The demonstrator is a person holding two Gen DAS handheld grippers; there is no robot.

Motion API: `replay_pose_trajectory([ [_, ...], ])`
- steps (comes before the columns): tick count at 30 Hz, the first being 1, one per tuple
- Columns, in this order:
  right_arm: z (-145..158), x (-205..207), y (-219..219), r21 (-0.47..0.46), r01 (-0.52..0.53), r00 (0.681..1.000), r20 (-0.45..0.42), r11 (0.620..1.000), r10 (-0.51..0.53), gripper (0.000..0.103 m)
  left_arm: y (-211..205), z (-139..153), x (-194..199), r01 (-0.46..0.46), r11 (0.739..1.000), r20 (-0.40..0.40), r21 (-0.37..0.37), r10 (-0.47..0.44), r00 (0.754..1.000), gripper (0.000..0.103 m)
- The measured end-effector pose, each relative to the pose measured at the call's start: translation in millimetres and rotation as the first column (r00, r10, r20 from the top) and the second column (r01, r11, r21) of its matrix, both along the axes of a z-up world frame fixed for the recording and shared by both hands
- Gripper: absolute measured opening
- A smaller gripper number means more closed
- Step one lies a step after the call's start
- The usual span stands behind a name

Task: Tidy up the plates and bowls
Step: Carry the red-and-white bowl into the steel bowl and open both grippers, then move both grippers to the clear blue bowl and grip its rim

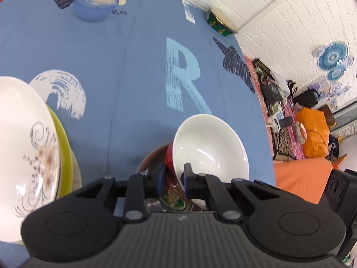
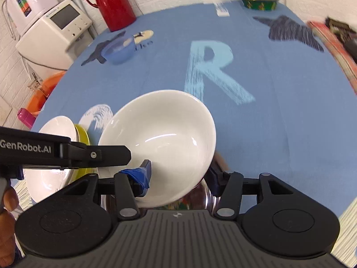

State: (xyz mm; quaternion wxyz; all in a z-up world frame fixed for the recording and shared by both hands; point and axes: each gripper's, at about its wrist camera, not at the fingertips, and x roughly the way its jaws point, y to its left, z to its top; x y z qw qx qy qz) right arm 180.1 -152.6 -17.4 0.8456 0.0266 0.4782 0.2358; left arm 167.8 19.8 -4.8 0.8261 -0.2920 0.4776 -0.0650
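My left gripper (image 1: pixel 174 174) is shut on the near rim of a bowl (image 1: pixel 209 147) that is red outside and white inside, and holds it tilted. Under the bowl sits a dark patterned bowl (image 1: pixel 154 158). In the right wrist view the same white bowl (image 2: pixel 160 138) fills the centre, and the left gripper's black body (image 2: pixel 67 150) reaches in from the left to its rim. My right gripper (image 2: pixel 178 176) is open, one finger on each side of the bowl's near part. A white floral plate (image 1: pixel 26 138) lies on a yellow-green plate (image 1: pixel 64 147) to the left.
A blue bowl (image 1: pixel 96 4) stands far back on the blue tablecloth (image 1: pixel 133 78), and a green patterned bowl (image 1: pixel 221 22) sits at its far edge. A red jug (image 2: pixel 113 2) and white appliances (image 2: pixel 55 29) stand beyond the table. A hand (image 2: pixel 9 198) shows at lower left.
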Motion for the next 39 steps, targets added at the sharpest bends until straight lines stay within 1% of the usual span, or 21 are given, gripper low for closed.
replay_pose_trajectory([
  [4, -15, -8, -5, 0.028, 0.009, 0.998, -0.066, 1.000, -0.007, 0.038, 0, -12, -6, 0.014, 1.000, -0.054, 0.001, -0.013, 0.998, 0.003],
  [8, -10, -15, -5, 0.017, -0.012, 0.998, -0.057, 1.000, 0.013, 0.038, 2, -19, -11, 0.028, 1.000, -0.073, -0.008, -0.029, 0.997, 0.005],
  [9, -7, -17, -5, 0.021, -0.018, 0.998, -0.052, 1.000, 0.019, 0.038, 4, -21, -11, 0.033, 0.999, -0.085, -0.015, -0.034, 0.996, 0.010],
  [10, -4, -19, -6, 0.009, -0.019, 0.999, -0.034, 1.000, 0.019, 0.038, 5, -22, -11, 0.030, 0.999, -0.083, -0.027, -0.032, 0.996, 0.018],
  [11, 0, -21, -7, 0.000, -0.012, 1.000, -0.006, 1.000, 0.012, 0.038, 6, -22, -11, 0.037, 0.999, -0.073, -0.027, -0.039, 0.997, 0.022],
  [14, 12, -27, -13, -0.023, 0.005, 0.997, 0.074, 1.000, -0.003, 0.039, 9, -13, -15, 0.042, 0.999, -0.018, -0.008, -0.042, 0.999, 0.029],
  [15, 16, -29, -17, -0.017, 0.013, 0.995, 0.095, 1.000, -0.011, 0.039, 10, -9, -16, 0.044, 0.999, -0.001, -0.003, -0.044, 0.999, 0.030],
  [17, 22, -34, -24, -0.006, 0.034, 0.991, 0.126, 0.999, -0.033, 0.039, 14, 0, -18, 0.047, 0.999, 0.039, 0.012, -0.047, 0.998, 0.037],
  [19, 25, -41, -33, 0.016, 0.070, 0.984, 0.165, 0.997, -0.072, 0.039, 19, 7, -20, 0.032, 0.999, 0.074, 0.023, -0.034, 0.997, 0.053],
  [21, 24, -49, -37, 0.059, 0.089, 0.978, 0.183, 0.994, -0.099, 0.039, 25, 11, -21, 0.020, 0.999, 0.098, 0.033, -0.024, 0.995, 0.054],
  [23, 19, -53, -37, 0.110, 0.088, 0.980, 0.168, 0.990, -0.106, 0.039, 32, 13, -19, 0.010, 0.998, 0.107, 0.057, -0.016, 0.994, 0.055],
  [24, 18, -53, -35, 0.128, 0.079, 0.983, 0.154, 0.989, -0.098, 0.039, 35, 14, -17, 0.004, 0.997, 0.110, 0.074, -0.012, 0.994, 0.057],
  [28, 16, -45, -21, 0.152, 0.034, 0.992, 0.118, 0.988, -0.052, 0.040, 53, 19, -12, -0.033, 0.986, 0.126, 0.161, 0.012, 0.992, 0.063],
  [30, 20, -36, -14, 0.187, 0.021, 0.994, 0.099, 0.982, -0.040, 0.040, 65, 22, -9, -0.058, 0.977, 0.134, 0.207, 0.031, 0.991, 0.063],
  [31, 23, -31, -11, 0.196, 0.022, 0.995, 0.088, 0.980, -0.039, 0.040, 71, 23, -8, -0.065, 0.972, 0.140, 0.225, 0.034, 0.990, 0.066],
  [32, 26, -25, -7, 0.196, 0.031, 0.996, 0.073, 0.980, -0.046, 0.041, 78, 24, -6, -0.068, 0.969, 0.140, 0.239, 0.035, 0.990, 0.066],
  [34, 33, -11, 5, 0.163, 0.063, 0.996, 0.048, 0.985, -0.072, 0.041, 100, 27, 1, -0.097, 0.962, 0.144, 0.254, 0.061, 0.988, 0.066],
  [35, 37, -4, 9, 0.161, 0.067, 0.996, 0.048, 0.985, -0.075, 0.041, 112, 29, 6, -0.118, 0.959, 0.149, 0.259, 0.081, 0.986, 0.066],
  [37, 43, 9, 19, 0.197, 0.056, 0.995, 0.075, 0.979, -0.072, 0.041, 139, 33, 17, -0.166, 0.949, 0.156, 0.268, 0.128, 0.980, 0.067],
  [39, 50, 28, 32, 0.213, 0.040, 0.992, 0.106, 0.976, -0.064, 0.041, 163, 34, 31, -0.205, 0.938, 0.163, 0.278, 0.164, 0.973, 0.067],
])
